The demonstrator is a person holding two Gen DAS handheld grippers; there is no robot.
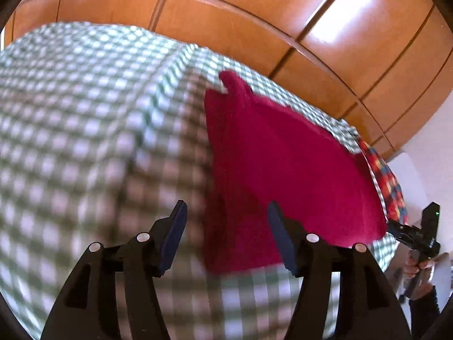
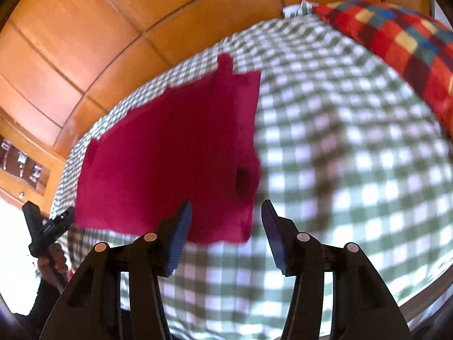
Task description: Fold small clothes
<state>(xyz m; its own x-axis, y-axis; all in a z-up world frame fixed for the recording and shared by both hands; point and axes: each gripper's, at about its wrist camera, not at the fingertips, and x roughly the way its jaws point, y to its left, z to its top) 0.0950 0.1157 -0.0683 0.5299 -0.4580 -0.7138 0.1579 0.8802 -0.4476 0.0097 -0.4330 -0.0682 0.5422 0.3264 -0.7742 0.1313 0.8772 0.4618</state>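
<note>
- Left gripper [image 1: 226,235] fills the bottom of its own view, jaws apart with nothing between the blue pads — the near left corner of the red garment [image 1: 283,170] lies just beyond them.
- Right gripper [image 2: 225,235] likewise stands open and empty, poised over the garment's near right corner.
- The garment lies flat on the green-checked bed cover [image 1: 85,127], roughly squared with one narrow strip poking out at the far edge; it looks partly folded, with another fold probably left.
- Both grippers tilt steeply downward, flanking the near edge — placed, I judge, for a two-corner pinch.
- A multicoloured checked cloth [image 2: 396,36] sits well apart, beyond the right side.
</note>
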